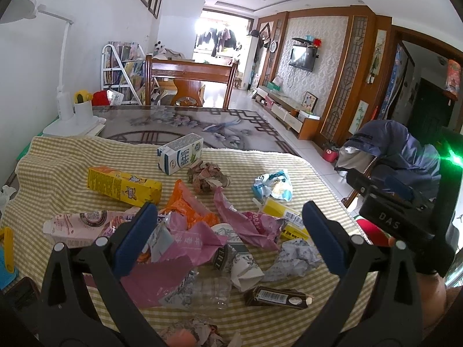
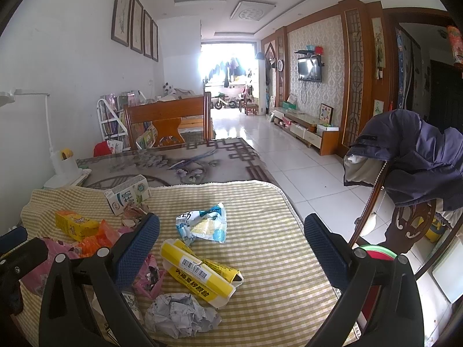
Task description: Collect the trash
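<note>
1. Both grippers hang wide open and empty over the checked cloth (image 2: 260, 202): left gripper (image 1: 228, 225), right gripper (image 2: 231, 243).
2. Nearest on the cloth, a paper ball (image 2: 181, 315) and clear bottle (image 1: 211, 289); the bottle may roll if nudged.
3. Mid-cloth, pink bags (image 1: 185, 248) overlap; a grab could drag neighbours off the edge.
4. At the cloth's far end, the milk carton (image 1: 179, 154); no bin shows.
</note>
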`<state>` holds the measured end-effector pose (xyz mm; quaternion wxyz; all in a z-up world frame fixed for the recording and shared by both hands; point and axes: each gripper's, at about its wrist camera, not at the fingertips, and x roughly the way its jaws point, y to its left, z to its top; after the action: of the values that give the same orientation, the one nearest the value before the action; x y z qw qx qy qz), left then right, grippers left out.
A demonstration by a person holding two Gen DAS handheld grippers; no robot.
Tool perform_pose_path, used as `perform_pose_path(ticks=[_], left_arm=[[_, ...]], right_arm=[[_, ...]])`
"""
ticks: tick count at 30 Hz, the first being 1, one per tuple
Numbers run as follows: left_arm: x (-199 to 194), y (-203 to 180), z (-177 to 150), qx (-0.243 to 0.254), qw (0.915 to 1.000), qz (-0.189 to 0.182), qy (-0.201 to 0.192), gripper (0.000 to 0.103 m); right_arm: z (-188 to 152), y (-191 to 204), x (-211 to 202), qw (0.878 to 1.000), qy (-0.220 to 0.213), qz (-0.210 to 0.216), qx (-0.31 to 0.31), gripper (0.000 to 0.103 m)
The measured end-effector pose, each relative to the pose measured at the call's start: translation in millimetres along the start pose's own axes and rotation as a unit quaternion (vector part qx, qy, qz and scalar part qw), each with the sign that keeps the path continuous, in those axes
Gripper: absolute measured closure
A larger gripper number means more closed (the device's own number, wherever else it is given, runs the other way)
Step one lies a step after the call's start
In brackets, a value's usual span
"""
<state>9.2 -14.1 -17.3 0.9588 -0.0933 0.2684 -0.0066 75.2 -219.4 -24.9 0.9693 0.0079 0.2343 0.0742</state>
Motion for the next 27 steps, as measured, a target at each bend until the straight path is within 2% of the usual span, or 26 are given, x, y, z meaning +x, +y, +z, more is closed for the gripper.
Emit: perform_pose_path(ticks=[17,20,27], left_arm=[[-1.4,-0.1,2.2,0.001,1.0,0.002,-0.004,0.005],[-4.9,-3.7,3.4,0.012,0.9999,0.001,-0.008,0.005],[-34.3,-13.0,0.7,0.042,0.9986,-0.032,0.001,0.005]], right_arm=[[-6.3,-2.0,1.5,1.0,0.007,0.0,-0.004,0.007],[-8.6,-4.2,5.0,1.0,0.019,0.006,-0.007,0.007],[-7.6,-6.1,14.9,0.995,0.084,0.06,-0.009,0.007]])
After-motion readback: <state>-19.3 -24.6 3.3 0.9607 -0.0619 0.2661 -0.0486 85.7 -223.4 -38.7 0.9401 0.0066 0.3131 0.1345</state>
